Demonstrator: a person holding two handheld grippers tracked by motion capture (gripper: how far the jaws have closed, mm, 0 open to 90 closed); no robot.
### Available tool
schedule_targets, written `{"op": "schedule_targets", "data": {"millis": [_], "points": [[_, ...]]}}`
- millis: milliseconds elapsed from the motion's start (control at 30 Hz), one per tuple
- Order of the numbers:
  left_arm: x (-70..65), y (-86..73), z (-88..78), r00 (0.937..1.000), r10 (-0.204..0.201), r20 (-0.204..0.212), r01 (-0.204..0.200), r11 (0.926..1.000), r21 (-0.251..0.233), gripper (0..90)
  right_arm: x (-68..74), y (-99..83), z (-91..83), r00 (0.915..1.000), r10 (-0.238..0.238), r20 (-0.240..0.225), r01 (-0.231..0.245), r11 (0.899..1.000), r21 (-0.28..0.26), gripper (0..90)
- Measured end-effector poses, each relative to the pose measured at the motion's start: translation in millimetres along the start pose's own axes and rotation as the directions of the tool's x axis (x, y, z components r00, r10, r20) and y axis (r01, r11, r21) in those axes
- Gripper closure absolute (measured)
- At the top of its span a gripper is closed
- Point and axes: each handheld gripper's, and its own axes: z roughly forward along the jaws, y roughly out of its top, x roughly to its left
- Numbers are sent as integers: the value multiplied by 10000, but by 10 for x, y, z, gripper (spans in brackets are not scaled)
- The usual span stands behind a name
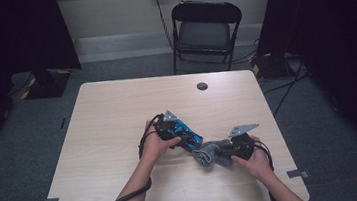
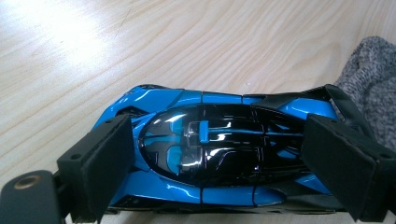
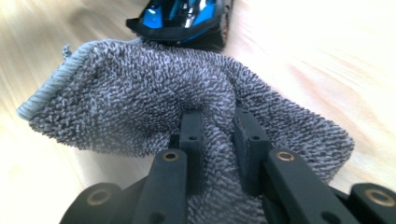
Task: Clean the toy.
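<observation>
A blue and black toy car [image 2: 205, 154] lies on the wooden table [image 1: 118, 117]. My left gripper [image 2: 224, 163] is shut on it, one pad at its nose and one at its tail. In the high view the left gripper [image 1: 193, 140] and car [image 1: 189, 132] sit near the table's middle front. A grey terry cloth [image 3: 154, 98] is bunched against the car's end [image 3: 187, 18]. My right gripper [image 3: 218, 130] is shut on a fold of that cloth. Seen from above, the cloth [image 1: 206, 154] lies between the two grippers, with the right gripper [image 1: 222, 152] at its right side.
A black folding chair [image 1: 205, 30] stands behind the table. A round cable hole [image 1: 202, 86] is in the table's far side. Cables trail from both grippers past the front edge. Dark curtains hang at both sides of the room.
</observation>
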Motion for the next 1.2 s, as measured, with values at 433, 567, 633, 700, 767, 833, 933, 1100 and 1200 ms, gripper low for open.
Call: {"op": "schedule_targets", "data": {"millis": [433,567,633,700,767,833,933,1100,1200], "points": [[1,5,1,10000,13,20,-13,10000,41,97,-155,-22,-70,9972,453,596,-445,9989,-138,757],[3,7,1,10000,37,24,-38,10000,59,97,-206,-28,-86,9955,666,678,-653,9976,-211,757],[3,7,1,10000,40,24,-40,10000,54,98,-222,-28,-89,9944,732,767,-714,9971,-265,757],[4,8,1,10000,42,24,-42,10000,57,97,-237,-25,-90,9934,821,806,-800,9964,-290,757],[3,9,1,10000,44,20,-44,10000,65,97,-252,-22,-89,9926,885,837,-860,9957,-330,757],[2,9,1,10000,39,13,-39,10000,74,98,-262,-16,-86,9914,1044,790,-1018,9942,-353,757],[1,9,0,10000,39,0,-39,10000,67,97,-276,-6,-85,9898,1178,802,-1150,9926,-395,758],[2,12,0,10000,48,10,-48,9999,98,98,-317,11,-86,9835,1515,991,-1472,9878,-501,759],[2,11,-1,10000,51,12,-51,9999,95,97,-341,14,-97,9806,1610,1121,-1555,9862,-560,759]]}}
